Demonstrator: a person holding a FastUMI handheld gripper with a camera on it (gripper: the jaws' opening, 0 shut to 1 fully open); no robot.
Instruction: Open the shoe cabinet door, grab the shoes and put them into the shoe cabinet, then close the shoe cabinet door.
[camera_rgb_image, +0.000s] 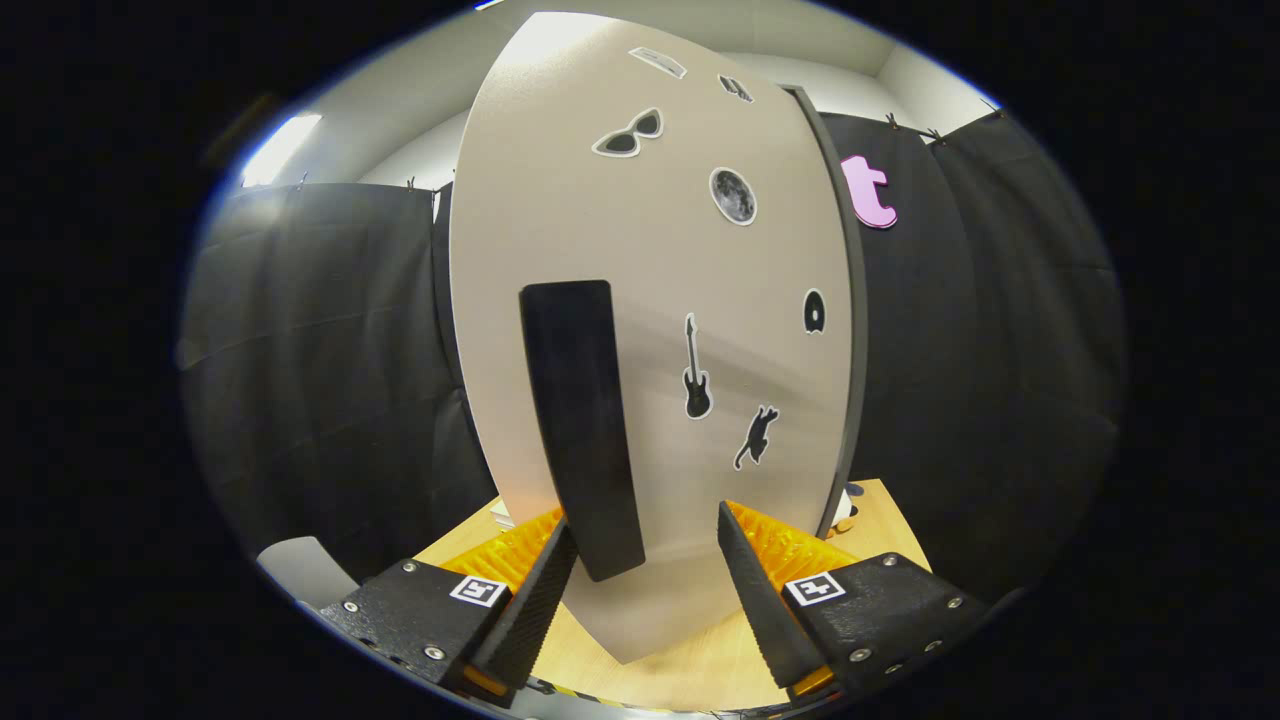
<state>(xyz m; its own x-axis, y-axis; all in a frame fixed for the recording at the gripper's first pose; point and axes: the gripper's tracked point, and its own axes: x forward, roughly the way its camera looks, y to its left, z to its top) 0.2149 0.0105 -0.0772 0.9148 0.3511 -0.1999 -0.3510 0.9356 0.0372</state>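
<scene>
The shoe cabinet door (650, 260) is a pale panel with several black stickers, and it stands close in front of me. A black vertical handle (580, 420) runs down its left half. My gripper (648, 520) is open. The handle's lower end hangs between the fingers, right beside the left finger (535, 600). The right finger (765, 600) stands apart from it. A dark edge (845, 300) borders the door on its right. Small pale objects (848, 497) peek out by the door's lower right corner, too hidden to identify.
The cabinet stands on a light wooden table (690, 660). Black cloth walls (320, 350) hang on both sides of it. A pale grey object (300, 570) shows low beside the left finger.
</scene>
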